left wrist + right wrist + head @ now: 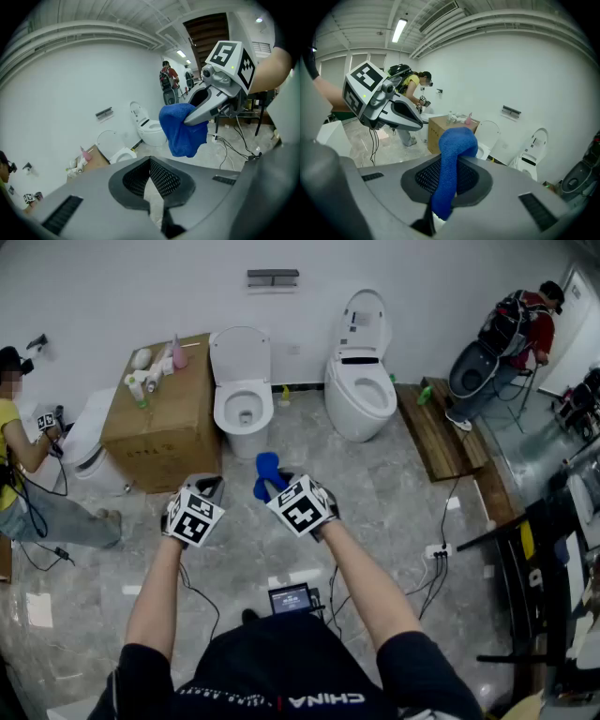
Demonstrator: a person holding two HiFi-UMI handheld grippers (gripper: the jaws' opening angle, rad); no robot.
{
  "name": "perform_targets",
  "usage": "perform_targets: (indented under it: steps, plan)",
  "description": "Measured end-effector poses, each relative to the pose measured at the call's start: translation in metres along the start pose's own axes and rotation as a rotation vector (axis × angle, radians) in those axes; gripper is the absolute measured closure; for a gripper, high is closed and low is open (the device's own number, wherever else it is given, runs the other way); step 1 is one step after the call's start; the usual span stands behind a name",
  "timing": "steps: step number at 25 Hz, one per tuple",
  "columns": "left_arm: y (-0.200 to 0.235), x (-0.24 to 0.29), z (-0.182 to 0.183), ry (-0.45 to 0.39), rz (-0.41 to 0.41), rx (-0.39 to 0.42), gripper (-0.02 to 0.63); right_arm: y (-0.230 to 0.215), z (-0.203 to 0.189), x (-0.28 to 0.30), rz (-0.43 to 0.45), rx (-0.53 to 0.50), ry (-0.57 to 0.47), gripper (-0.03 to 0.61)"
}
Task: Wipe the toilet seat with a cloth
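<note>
The blue terry cloth is pinched between the jaws of the right gripper. One end bulges in a rounded fold above the pads and the other pokes out below them. It is held in the air in front of the white open toilet, apart from it, and does not touch the oval seat. That toilet's lid stands raised against the white wall.

The left gripper is just left of the cloth, level with the right one. Its jaws are pressed together with nothing between them. Both grippers tilt downward towards the toilet, and each carries a cube with black and white square markers.

Touching the toilet's left side stands a brown cardboard box with several bottles on top, 1 of them pink. To the toilet's right is a 2nd, rounder white toilet with its lid up, and beyond that a low wooden platform. A grey metal fitting is fixed to the wall above the toilet.

Well left of the box, a person in a yellow top bends over another white fixture. Far to the right, a person wearing a backpack leans over a dark one. A white power strip and a small screen lie on the grey marbled floor, nearer the camera than the toilet.
</note>
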State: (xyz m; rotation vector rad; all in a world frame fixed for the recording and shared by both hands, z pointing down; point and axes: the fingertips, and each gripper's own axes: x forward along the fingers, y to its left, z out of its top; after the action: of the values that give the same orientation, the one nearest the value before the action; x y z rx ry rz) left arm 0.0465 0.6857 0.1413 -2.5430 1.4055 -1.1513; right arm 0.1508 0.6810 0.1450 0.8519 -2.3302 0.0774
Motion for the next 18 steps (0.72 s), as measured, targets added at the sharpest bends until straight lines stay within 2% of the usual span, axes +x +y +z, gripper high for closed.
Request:
perform_targets:
  steps: [18]
  plan:
    - [-0.0069, 0.0006, -0.0001, 0.008, -0.001, -0.043, 0.603, -0.0006, -0.0042, -0.0049, 0.010, 0.014, -0.001, 0.529]
